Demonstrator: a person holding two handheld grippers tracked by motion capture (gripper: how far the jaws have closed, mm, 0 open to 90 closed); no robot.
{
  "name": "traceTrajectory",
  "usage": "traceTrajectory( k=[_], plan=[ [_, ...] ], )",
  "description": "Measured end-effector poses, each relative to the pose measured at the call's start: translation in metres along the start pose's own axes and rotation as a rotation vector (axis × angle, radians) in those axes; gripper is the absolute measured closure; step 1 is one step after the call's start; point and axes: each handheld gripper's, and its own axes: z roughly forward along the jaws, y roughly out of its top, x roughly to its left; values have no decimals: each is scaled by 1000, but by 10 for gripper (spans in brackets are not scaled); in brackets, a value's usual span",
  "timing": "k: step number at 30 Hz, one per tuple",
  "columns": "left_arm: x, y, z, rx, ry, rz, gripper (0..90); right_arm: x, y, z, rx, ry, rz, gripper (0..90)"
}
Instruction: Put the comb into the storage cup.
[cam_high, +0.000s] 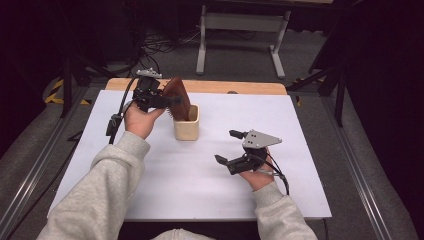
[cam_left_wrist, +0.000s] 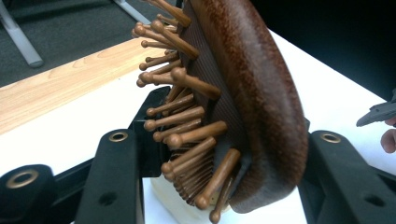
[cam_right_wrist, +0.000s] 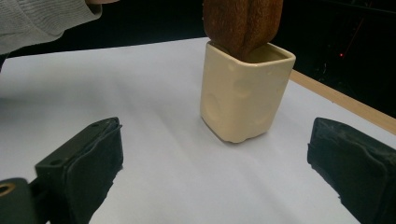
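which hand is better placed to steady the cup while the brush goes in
Right. The right gripper is open, holds nothing, and its own view faces the cream cup. The left gripper is clamped on the wooden brush standing in the cup.

One wooden hairbrush (cam_high: 179, 97) with peg bristles stands upper left of centre in the high view. One cream square cup (cam_high: 186, 124) sits just below it. Two handheld grippers: the left gripper (cam_high: 165, 101) upper left, the right gripper (cam_high: 230, 147) lower right. One white table (cam_high: 200, 180) carries everything.
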Motion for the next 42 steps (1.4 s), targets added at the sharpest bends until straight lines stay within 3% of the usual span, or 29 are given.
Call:
traceTrajectory(
  k=[4,6,16,20,24,29,31,36,39,42],
  plan=[
    [1,-1,-2,6,16,-2,470,0,0,0,-2,-1,-1,40],
    [0,-2,-3,9,44,9,436,0,0,-1,-3,0,1,40],
    [5,-8,-6,3,50,-10,413,0,0,-1,-6,1,-1,41],
    [4,-8,-7,-4,66,-6,363,1,1,0,-6,2,-3,40],
    [6,-9,-13,-40,70,-7,252,0,1,-1,-8,0,0,40],
    [7,-8,-25,-110,81,23,148,0,1,-1,-8,-1,0,40],
    [7,-8,-29,-129,92,34,34,0,1,-1,-9,-1,1,39],
    [3,-9,-39,-150,112,60,0,-1,1,-2,-15,-3,3,39],
    [0,-10,-52,-156,152,86,0,-2,2,-4,-20,-6,4,39],
    [-3,-12,-64,-181,157,102,1,-2,4,-6,-29,-10,4,39]
  ],
)
